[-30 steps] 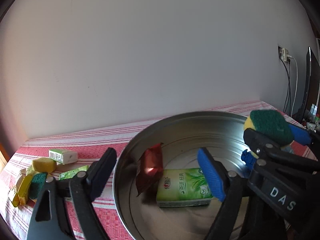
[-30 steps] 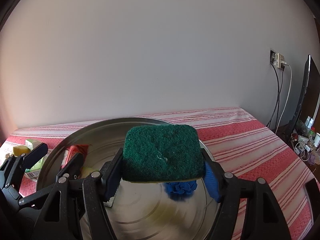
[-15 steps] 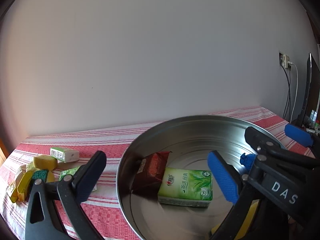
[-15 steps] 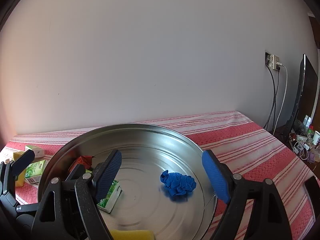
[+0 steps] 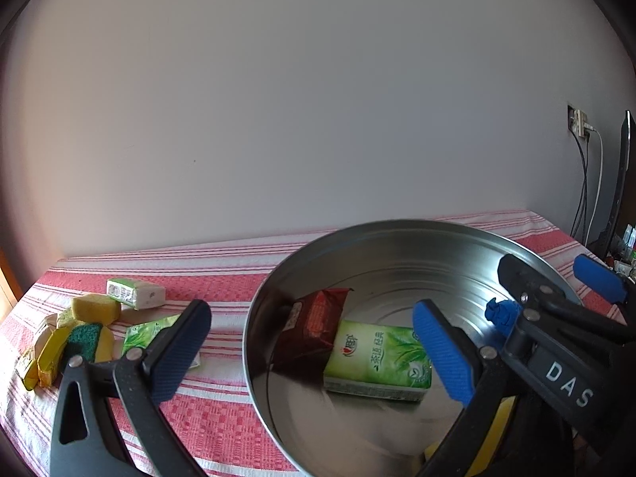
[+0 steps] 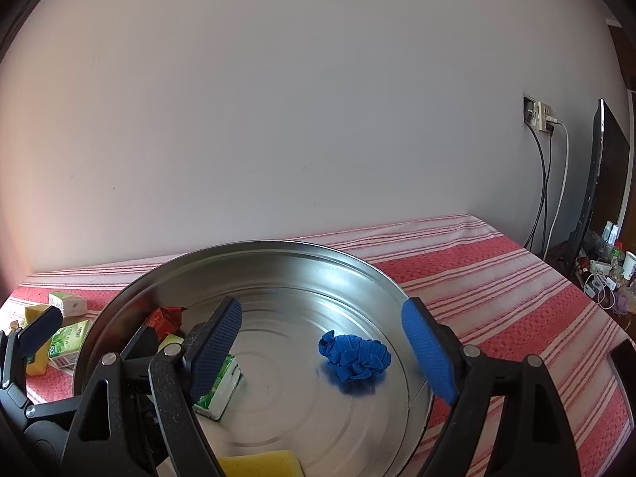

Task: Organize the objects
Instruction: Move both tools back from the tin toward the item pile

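Hovering both grippers over the metal pan (image 6: 254, 262), both empty.

Right gripper (image 6: 324, 342) just opened wide, nothing between its pads; yellow sponge (image 6: 258, 464) now lies at the pan's near edge below it. Left gripper (image 5: 314, 353) also just opened fully, straddling the pan's left rim, empty. In the pan: green tissue pack (image 5: 377, 359), red packet (image 5: 314, 326), blue cloth (image 6: 355, 359). More sponges and packs (image 5: 85, 326) sit loose near the tabletop's left edge. Risk: left finger is close to the rim, so a sideways move could knock the light pan across the cloth. Striped red tablecloth (image 6: 516, 290), plain wall, cables and screen at the right.
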`<state>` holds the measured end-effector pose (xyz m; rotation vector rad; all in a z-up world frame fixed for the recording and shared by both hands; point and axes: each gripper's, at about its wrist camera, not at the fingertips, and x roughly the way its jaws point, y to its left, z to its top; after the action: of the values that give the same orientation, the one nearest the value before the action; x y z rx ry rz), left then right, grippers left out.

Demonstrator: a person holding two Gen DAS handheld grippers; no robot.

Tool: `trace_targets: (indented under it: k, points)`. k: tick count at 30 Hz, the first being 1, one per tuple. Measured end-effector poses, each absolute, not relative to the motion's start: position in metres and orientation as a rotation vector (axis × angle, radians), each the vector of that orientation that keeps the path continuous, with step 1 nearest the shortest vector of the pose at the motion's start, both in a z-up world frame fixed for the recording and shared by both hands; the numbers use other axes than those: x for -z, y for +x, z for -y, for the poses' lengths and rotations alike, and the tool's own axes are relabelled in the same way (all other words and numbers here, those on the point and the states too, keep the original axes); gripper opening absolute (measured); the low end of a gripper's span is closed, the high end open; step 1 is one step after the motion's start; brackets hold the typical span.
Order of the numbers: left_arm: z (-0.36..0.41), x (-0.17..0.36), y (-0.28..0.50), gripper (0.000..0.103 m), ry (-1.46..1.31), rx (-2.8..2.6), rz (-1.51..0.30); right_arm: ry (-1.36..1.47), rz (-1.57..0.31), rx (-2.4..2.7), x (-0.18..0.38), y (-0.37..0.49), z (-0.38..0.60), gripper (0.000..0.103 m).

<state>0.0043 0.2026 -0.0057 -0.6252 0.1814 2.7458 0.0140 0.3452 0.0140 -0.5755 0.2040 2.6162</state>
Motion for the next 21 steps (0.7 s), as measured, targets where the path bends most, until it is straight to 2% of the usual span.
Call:
trace_targets:
  k: [21]
  points:
    - [-0.185,0.002,0.003,0.102,-0.515,-2.859,-0.217,-0.419,-0.189,-2.626,-0.014,0.022,-0.327,0.085]
